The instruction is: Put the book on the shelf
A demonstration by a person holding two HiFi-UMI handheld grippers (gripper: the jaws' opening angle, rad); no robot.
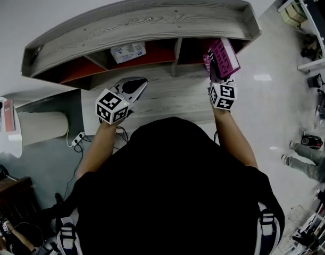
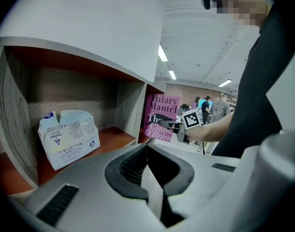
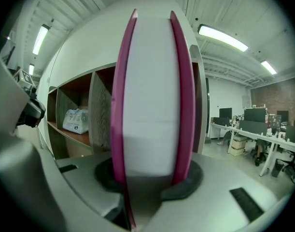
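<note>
Right gripper (image 1: 217, 77), arm outstretched, is pinching upright magenta paperback book (image 1: 225, 57) at grey wooden shelf's (image 1: 151, 20) right bay; left gripper (image 1: 134, 87) is hovering, jaws together.

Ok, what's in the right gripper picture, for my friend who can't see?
A pink book stands upright, page edges facing us, clamped in the right tongs. Behind it is a wooden shelf with a white packet in one compartment.

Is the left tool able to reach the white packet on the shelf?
Probably yes: the left tool faces the open shelf compartment, nothing stands before the white packet, though its shut jaws must open first.
</note>
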